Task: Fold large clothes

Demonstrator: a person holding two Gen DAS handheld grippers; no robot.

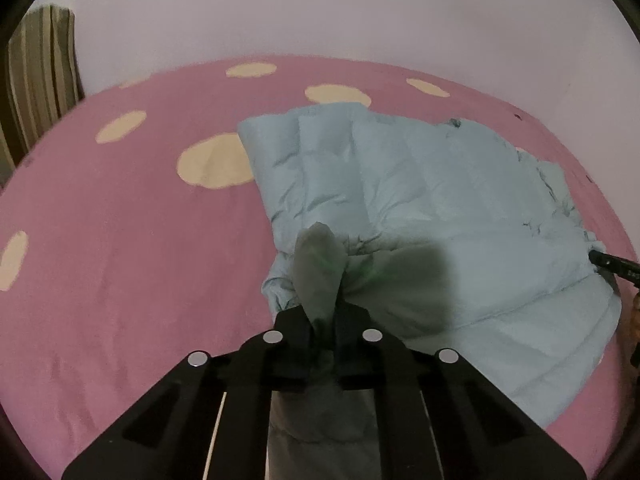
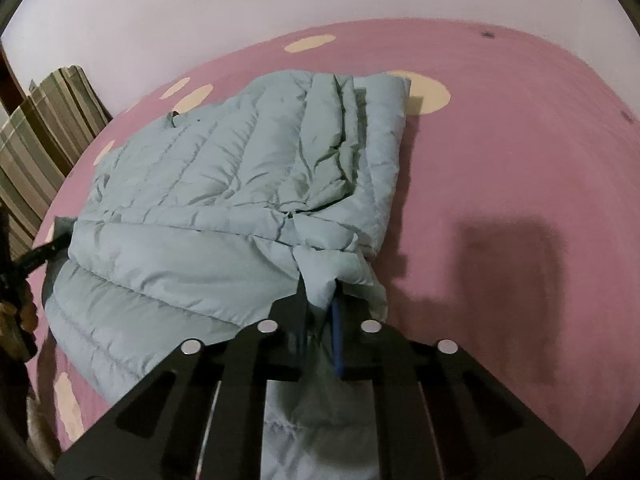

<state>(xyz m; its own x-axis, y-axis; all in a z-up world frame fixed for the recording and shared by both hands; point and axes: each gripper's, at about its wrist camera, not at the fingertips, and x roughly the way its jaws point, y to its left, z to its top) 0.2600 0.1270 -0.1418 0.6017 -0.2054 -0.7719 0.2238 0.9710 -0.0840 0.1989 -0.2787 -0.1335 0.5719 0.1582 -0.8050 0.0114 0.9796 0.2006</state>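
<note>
Pink bedsheet (image 1: 120, 280) with big cream blobs covered pretty much the whole surface, running back to a plain pale wall (image 1: 320, 12). Way over on the left, some striped olive-and-beige fabric (image 1: 40, 80) stood against that wall; it looked like a curtain or a folded thing, I couldn't tell which.

The light blue puffer jacket (image 1: 440, 200) lay on the sheet, quilted side up and already doubled over, with wrinkles along the fold. The left gripper (image 1: 324, 320) was clamped tight on the near corner of the jacket, a tuft of fabric sticking up between its fingers, and its shadow sat dark on the padding just beside it.

Over on the right side, the right gripper (image 2: 320, 304) was pinched closed on the other near corner, fabric bunched up in the jaws. Further right, the sheet was bare, with a blocky dark shadow (image 2: 512, 264) on it.
</note>
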